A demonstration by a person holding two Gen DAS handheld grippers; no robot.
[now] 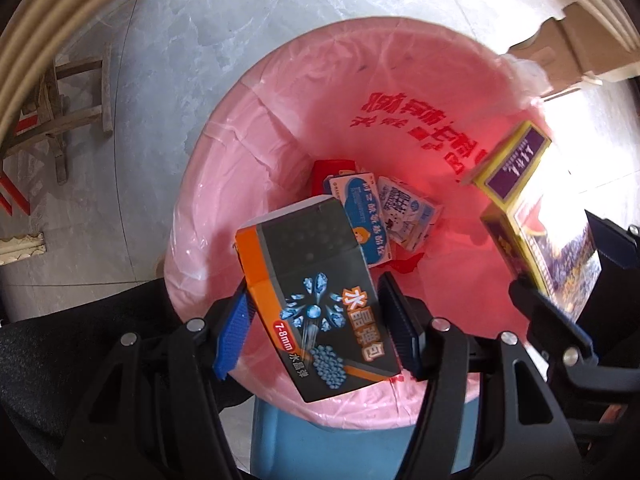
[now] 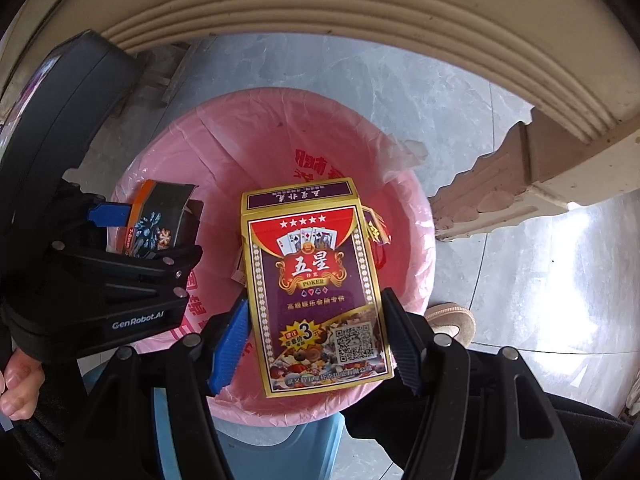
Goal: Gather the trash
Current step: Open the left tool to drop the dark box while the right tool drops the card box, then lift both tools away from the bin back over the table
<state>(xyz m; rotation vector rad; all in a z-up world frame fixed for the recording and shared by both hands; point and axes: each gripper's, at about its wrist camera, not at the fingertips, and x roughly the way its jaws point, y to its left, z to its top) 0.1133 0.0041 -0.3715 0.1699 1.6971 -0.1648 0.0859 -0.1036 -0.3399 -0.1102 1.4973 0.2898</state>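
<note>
My left gripper (image 1: pixel 316 320) is shut on a black and orange box of gel balls (image 1: pixel 316 296) and holds it over the bin (image 1: pixel 224 168), which has a pink liner and a blue body. My right gripper (image 2: pixel 316 340) is shut on a purple and gold poker card box (image 2: pixel 316 292), also held over the bin (image 2: pixel 404 208). Each box shows in the other view: the card box at the right (image 1: pixel 536 216), the gel ball box at the left (image 2: pixel 160 220). A blue-white carton (image 1: pixel 366 216), a milk carton (image 1: pixel 408 212) and something red (image 1: pixel 332 168) lie at the bin's bottom.
The bin stands on a grey marble floor (image 1: pixel 200 40) beside a round cream table edge (image 2: pixel 360 20) and its carved leg (image 2: pixel 500 184). A wooden stool (image 1: pixel 60 112) stands at the far left. A shoe (image 2: pixel 452 320) shows at the bin's right.
</note>
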